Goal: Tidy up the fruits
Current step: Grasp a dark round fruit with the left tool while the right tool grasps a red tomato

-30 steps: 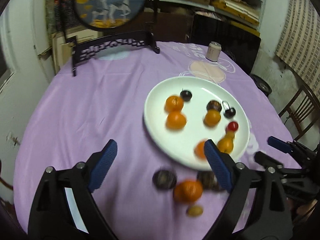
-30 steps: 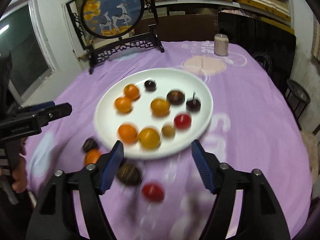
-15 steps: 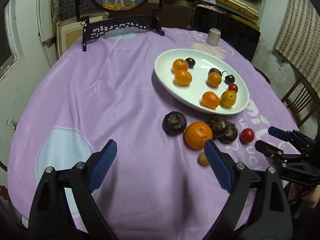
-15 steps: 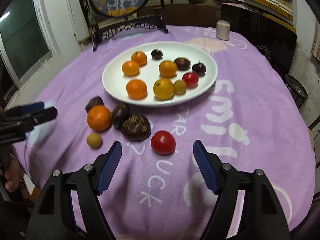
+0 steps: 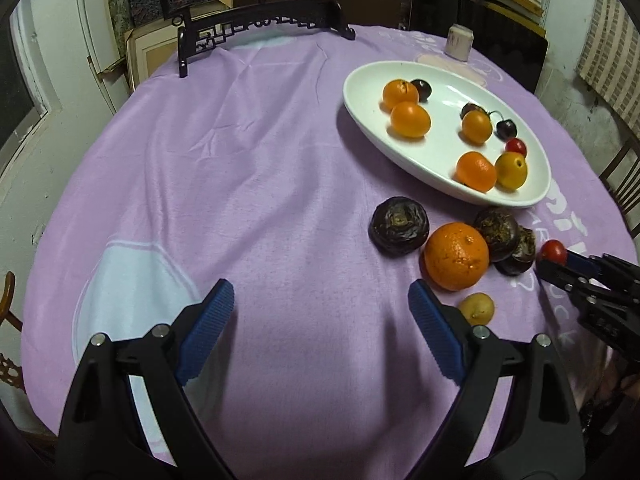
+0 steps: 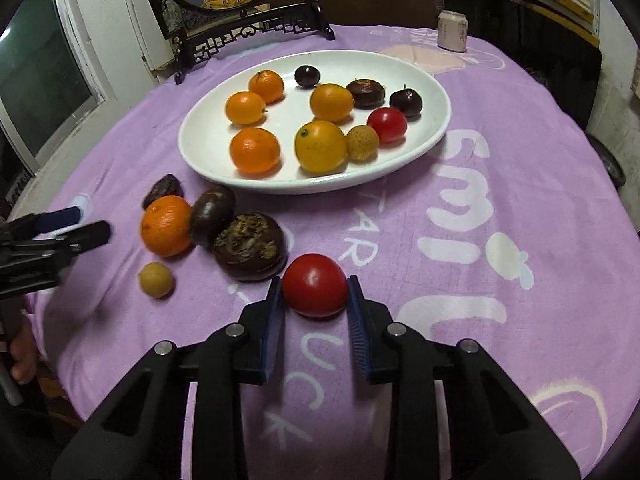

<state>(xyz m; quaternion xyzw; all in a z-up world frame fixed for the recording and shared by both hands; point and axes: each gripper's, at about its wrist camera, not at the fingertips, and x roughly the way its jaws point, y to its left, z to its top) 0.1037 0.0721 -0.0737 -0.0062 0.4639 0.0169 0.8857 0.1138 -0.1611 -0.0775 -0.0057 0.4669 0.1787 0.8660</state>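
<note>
A white oval plate point(image 6: 434, 92) holds several oranges, dark fruits and a red tomato; it also shows in the left wrist view point(image 5: 360, 80). On the purple cloth in front of it lie an orange point(image 6: 166, 226), three dark wrinkled fruits point(image 6: 250, 246) and a small yellow fruit point(image 6: 156, 279). My right gripper point(image 6: 315, 300) is shut on a red tomato point(image 6: 315, 285) resting on the cloth; the tomato also shows in the left wrist view point(image 5: 553, 251). My left gripper point(image 5: 320, 312) is open and empty, left of the orange point(image 5: 456, 256).
A round table with a purple cloth point(image 5: 240, 160) fills both views. A dark carved stand with a round painted screen point(image 6: 248, 28) stands at the far edge. A small pale can point(image 6: 452, 30) stands behind the plate. Chairs show at the right.
Both grippers came lower and closer to the loose fruits. My right gripper went from open to closed around the red tomato. My left gripper stayed open.
</note>
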